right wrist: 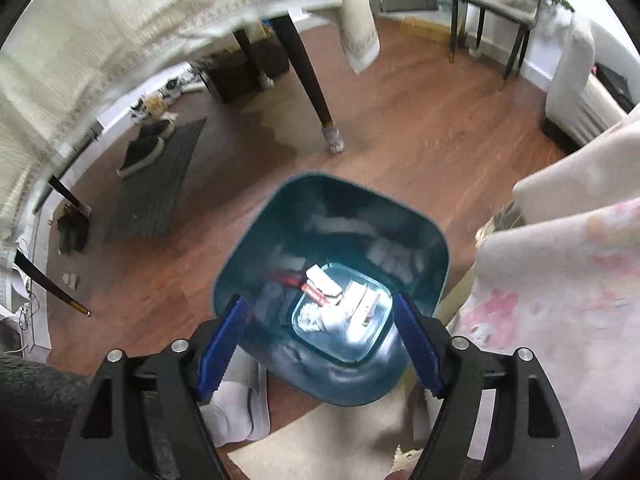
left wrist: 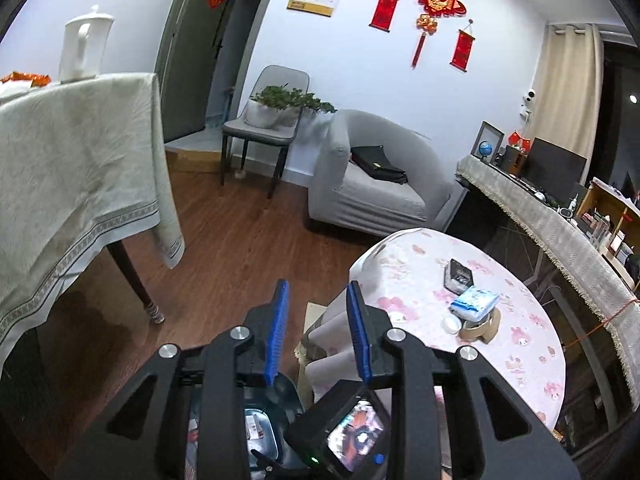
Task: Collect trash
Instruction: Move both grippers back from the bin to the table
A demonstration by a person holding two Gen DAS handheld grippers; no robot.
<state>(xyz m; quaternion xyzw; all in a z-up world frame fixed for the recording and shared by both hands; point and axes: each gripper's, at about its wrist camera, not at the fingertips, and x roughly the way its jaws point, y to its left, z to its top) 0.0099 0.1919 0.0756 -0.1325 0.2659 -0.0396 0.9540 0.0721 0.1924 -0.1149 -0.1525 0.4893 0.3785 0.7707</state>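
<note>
Right gripper (right wrist: 320, 344) agape above bin (right wrist: 424, 236)

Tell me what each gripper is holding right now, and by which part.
Nothing is held. The right gripper is open above the teal trash bin, its fingers empty. The left gripper is open too, with only floor and tablecloth behind the gap.

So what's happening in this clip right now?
A person with two handheld tools is collecting trash. The right tool hangs open and empty above a teal bin on the wood floor; small boxes and crumpled paper already lie at its bottom. The left tool is open too, holding nothing, beside the round table, where a tissue pack and a dark box sit.
</note>
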